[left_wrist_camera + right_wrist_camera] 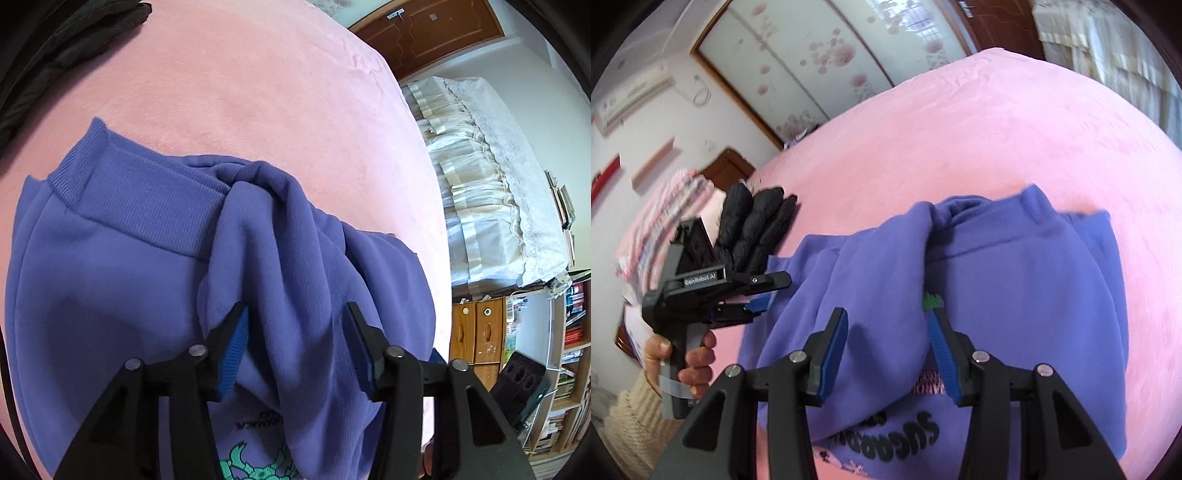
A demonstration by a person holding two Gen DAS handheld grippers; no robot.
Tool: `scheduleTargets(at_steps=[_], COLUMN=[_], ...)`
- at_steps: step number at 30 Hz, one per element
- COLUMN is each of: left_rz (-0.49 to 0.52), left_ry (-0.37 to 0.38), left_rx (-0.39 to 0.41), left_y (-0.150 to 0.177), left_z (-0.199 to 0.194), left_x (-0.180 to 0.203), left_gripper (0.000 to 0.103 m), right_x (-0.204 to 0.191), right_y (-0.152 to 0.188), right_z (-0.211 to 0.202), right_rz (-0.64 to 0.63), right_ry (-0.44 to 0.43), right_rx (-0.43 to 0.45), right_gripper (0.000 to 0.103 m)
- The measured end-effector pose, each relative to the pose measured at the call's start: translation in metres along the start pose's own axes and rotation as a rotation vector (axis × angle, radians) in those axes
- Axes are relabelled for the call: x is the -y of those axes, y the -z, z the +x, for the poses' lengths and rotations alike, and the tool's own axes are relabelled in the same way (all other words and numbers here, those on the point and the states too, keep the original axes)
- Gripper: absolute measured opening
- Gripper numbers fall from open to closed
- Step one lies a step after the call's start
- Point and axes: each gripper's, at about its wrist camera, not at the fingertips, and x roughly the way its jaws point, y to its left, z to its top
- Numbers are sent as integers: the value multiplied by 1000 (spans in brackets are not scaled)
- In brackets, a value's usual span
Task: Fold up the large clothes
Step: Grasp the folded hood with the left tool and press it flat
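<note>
Below both open hand-held grippers (pixel 295 343) (pixel 888 343) lies the purple sweatshirt (pixel 110 295).

Sweatshirt (pixel 122 295) print is cut off by the bottom edge in the left wrist view, lettering partly under a fold. Right wrist view: bedding (pixel 665 210) at left is motion-blurred; left claw (pixel 764 301) tips too small to read gap.
</note>
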Motion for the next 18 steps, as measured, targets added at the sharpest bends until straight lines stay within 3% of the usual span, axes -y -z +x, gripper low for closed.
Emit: scheduleTargets(at_steps=[1, 4, 5, 6, 8, 11, 13, 18], left_rz=[14, 65, 92, 121, 145, 145, 127, 92], left_ry=[-17, -58, -77, -92, -106, -58, -41, -56], left_rx=[0, 43, 92, 154, 259, 382, 414, 389], left_y=[0, 4, 8, 12, 16, 28, 40, 74], left_z=[2, -3, -10, -21, -37, -57, -58, -37], left_x=[1, 6, 9, 14, 23, 22, 10, -29], left_gripper=[13, 9, 9, 8, 8, 7, 7, 7], right_x=[-3, -7, -8, -10, -11, -5, 5, 30], right_y=[-3, -7, -8, -9, -11, -14, -14, 4], right_z=[7, 22, 26, 27, 24, 11, 4, 11], right_rz=[-21, -34, -38, -50, -73, -67, -54, -30], right_ry=[16, 32, 29, 30, 54, 82, 116, 141], right_rx=[-12, -35, -37, -26, 4, 81, 110, 55], right_gripper=[46, 46, 41, 24, 6, 5, 5, 5])
